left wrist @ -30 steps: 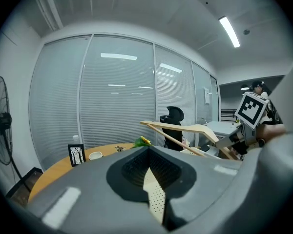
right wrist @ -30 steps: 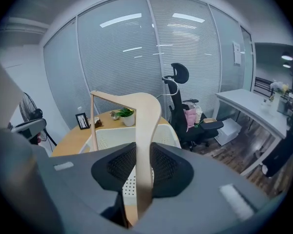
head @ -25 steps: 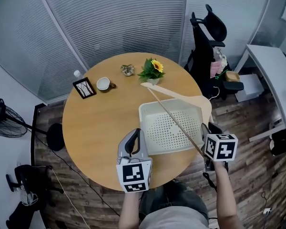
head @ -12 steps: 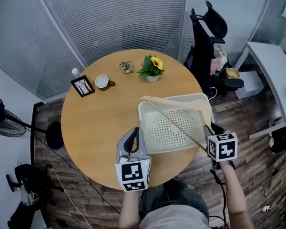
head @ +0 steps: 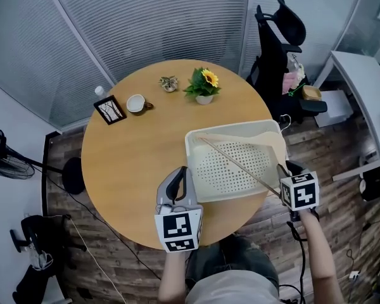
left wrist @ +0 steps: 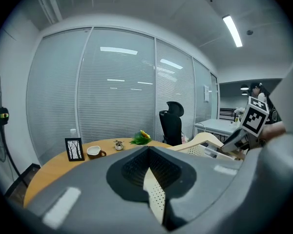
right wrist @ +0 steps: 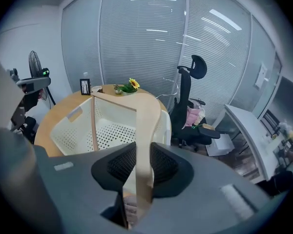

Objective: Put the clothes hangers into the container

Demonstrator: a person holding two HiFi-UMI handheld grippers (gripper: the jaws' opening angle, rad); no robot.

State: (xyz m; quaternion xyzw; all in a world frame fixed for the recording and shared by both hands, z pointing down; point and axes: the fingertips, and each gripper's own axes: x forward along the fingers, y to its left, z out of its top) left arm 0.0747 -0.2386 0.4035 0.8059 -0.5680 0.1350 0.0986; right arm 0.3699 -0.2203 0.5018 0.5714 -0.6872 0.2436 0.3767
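A white perforated container stands on the round wooden table, at its near right. My left gripper is shut on the container's near left rim, seen between its jaws in the left gripper view. A wooden clothes hanger lies slanted across the container, its bar running from the far left corner to my right gripper. The right gripper is shut on one end of the hanger, at the container's near right corner. The hanger's curved shoulder follows the far and right rim.
At the table's far side stand a sunflower pot, a small ornament, a cup, a picture frame and a bottle. A black office chair and a white desk are to the right, a fan to the left.
The right gripper has drawn the hanger toward me and down: its far end, earlier near the sunflower pot, now sits over the container. The left gripper has kept its hold.
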